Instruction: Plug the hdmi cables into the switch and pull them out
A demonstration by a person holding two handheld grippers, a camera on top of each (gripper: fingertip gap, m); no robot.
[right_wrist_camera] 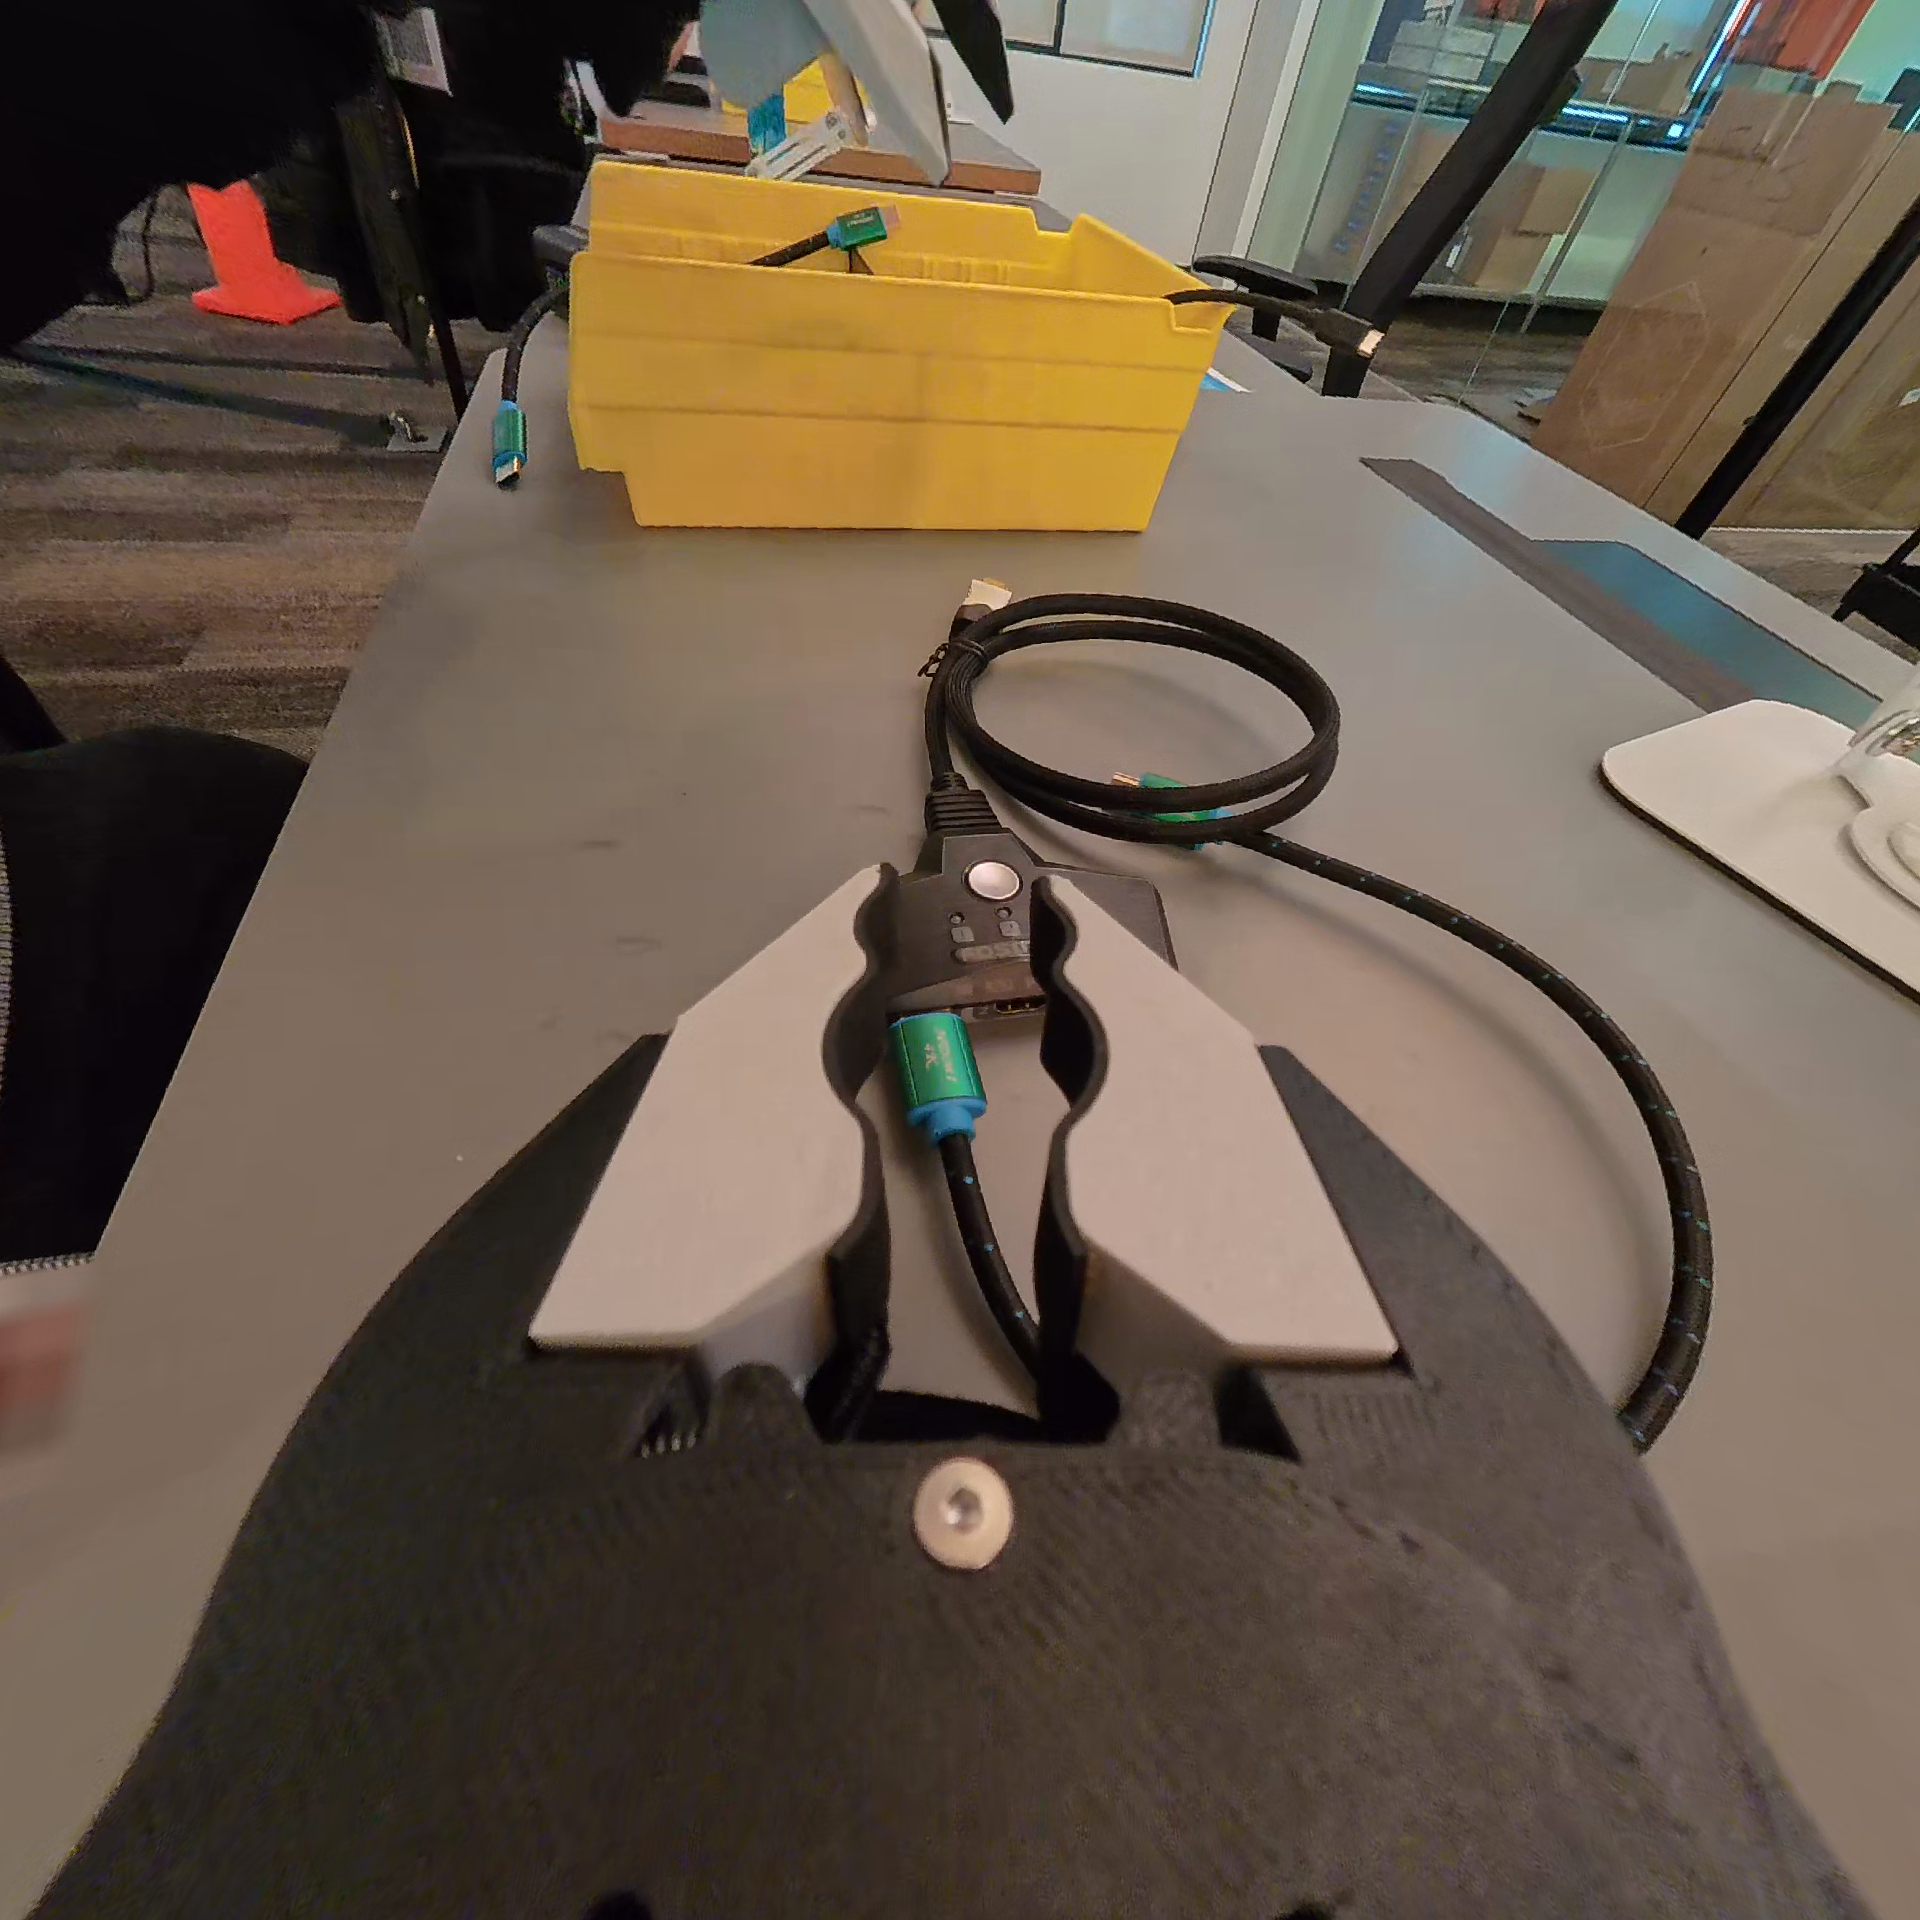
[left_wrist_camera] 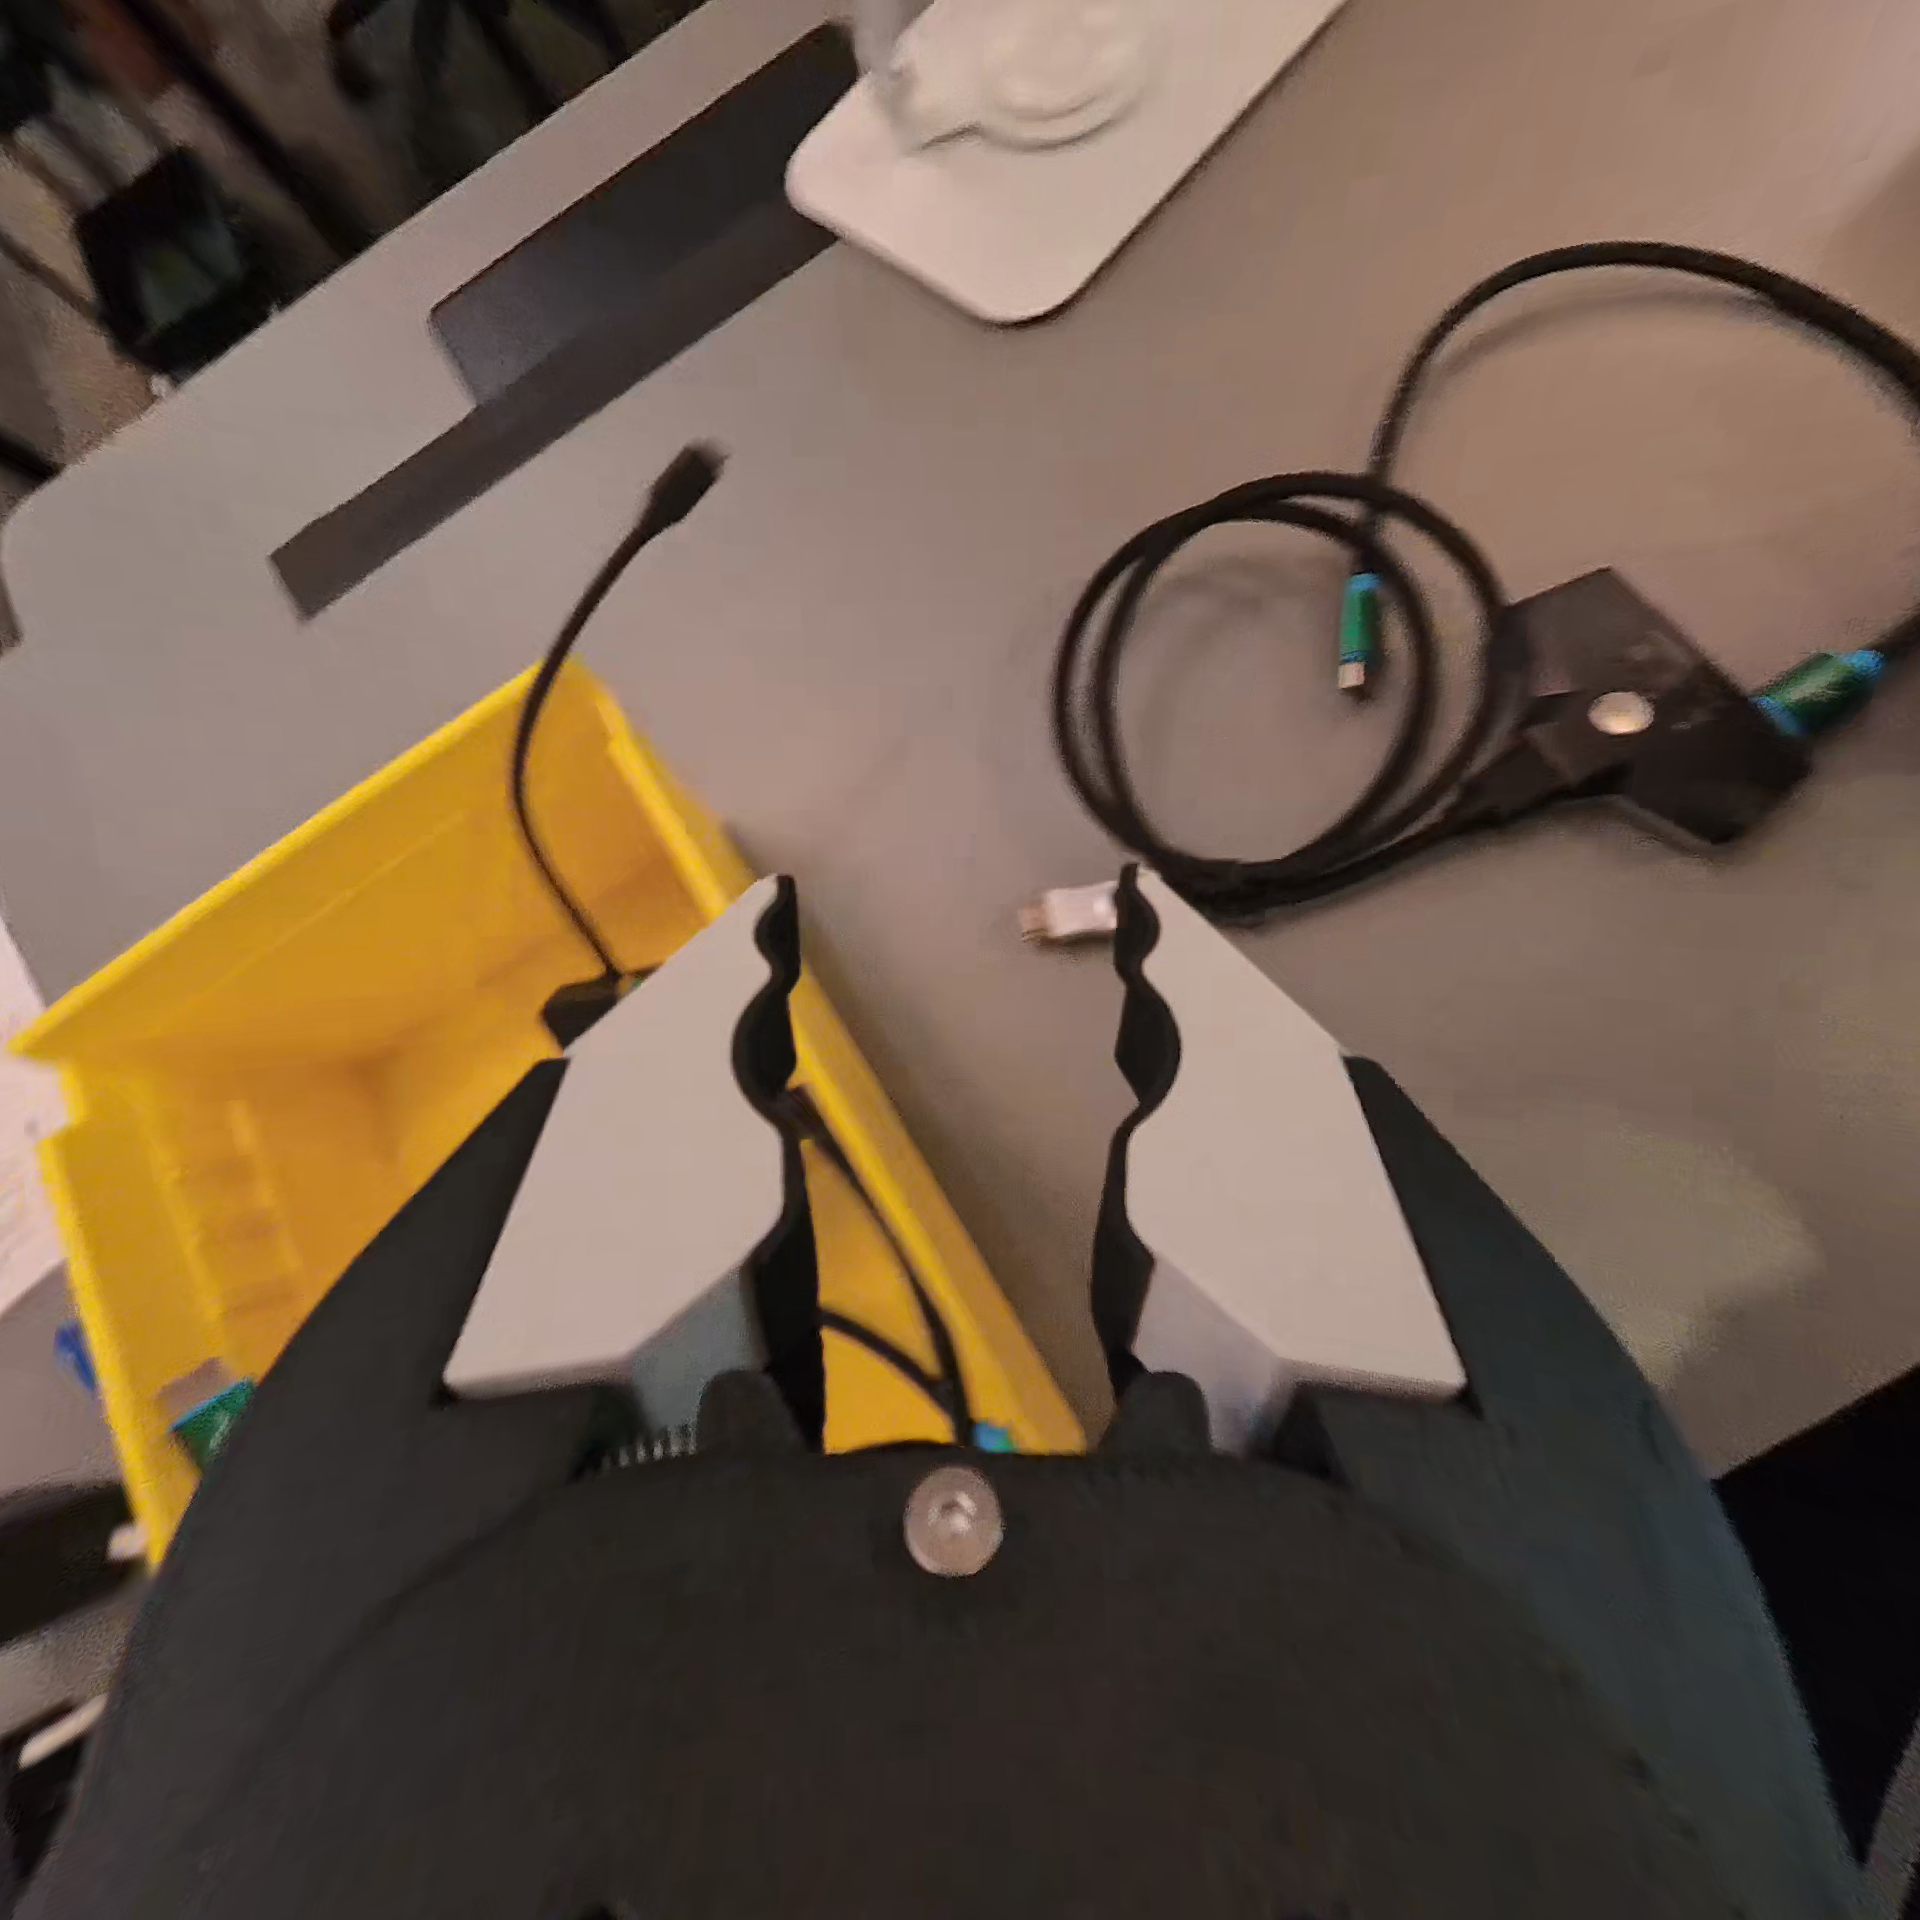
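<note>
My right gripper (right_wrist_camera: 961,885) is shut on the black switch (right_wrist_camera: 985,925), one finger on each side, on the grey table (right_wrist_camera: 582,831). A green HDMI plug (right_wrist_camera: 933,1075) sits in the switch's left port; the right port (right_wrist_camera: 1023,1008) is empty. The switch's own braided cable (right_wrist_camera: 1143,717) lies coiled beyond it, with a loose green plug (right_wrist_camera: 1169,800) across it. My left gripper (left_wrist_camera: 956,904) is open and empty, above the table between the yellow bin (left_wrist_camera: 343,1039) and the coil (left_wrist_camera: 1278,675). The switch (left_wrist_camera: 1621,712) shows at the right there.
The yellow bin (right_wrist_camera: 883,416) holds more HDMI cables: one green plug (right_wrist_camera: 862,227) inside, one (right_wrist_camera: 507,436) hanging over the table's left edge, and a black lead (left_wrist_camera: 681,488) sticking out. A silver plug (left_wrist_camera: 1070,914) lies near my left fingertip. A white mat (right_wrist_camera: 1766,821) lies far right. The left gripper's tips are roughly 25 centimeters from the right gripper's.
</note>
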